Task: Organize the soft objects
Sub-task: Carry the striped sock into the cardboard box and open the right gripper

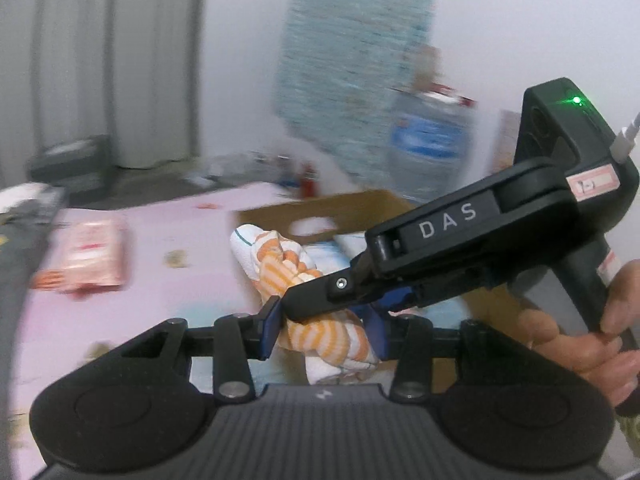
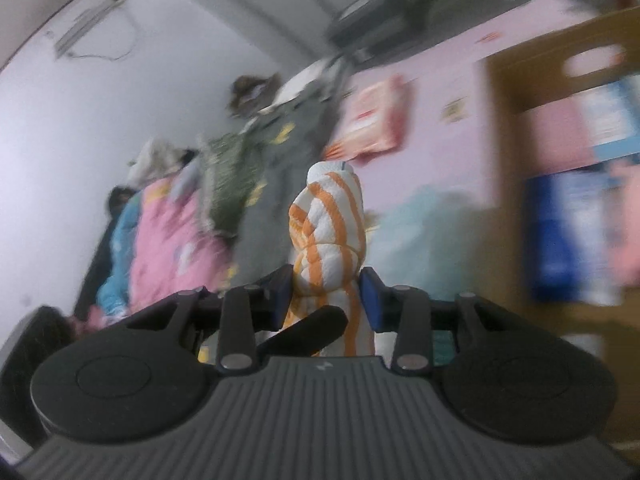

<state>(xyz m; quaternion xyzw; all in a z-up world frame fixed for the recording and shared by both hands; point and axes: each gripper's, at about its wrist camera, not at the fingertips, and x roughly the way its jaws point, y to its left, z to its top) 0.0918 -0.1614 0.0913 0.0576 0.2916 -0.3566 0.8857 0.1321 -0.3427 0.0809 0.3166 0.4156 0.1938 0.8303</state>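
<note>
An orange-and-white striped towel [image 1: 280,264], rolled into a bundle, is held by both grippers above the pink bed. My left gripper [image 1: 326,330] is shut on its lower end. My right gripper [image 1: 320,298] reaches in from the right in the left wrist view and grips the bundle's middle. In the right wrist view the right gripper [image 2: 326,298] is shut on the striped towel [image 2: 328,224], which stands up from between its blue pads [image 2: 370,300]. A black finger of the left gripper [image 2: 304,330] crosses below it.
An open cardboard box [image 1: 320,210] with a hand-hole sits just behind the towel; it also shows in the right wrist view [image 2: 504,128]. A pink packet [image 1: 94,260] lies on the pink bedsheet [image 1: 168,280]. A pile of clothes [image 2: 208,208] lies at the left. A big water bottle [image 1: 428,140] stands behind the box.
</note>
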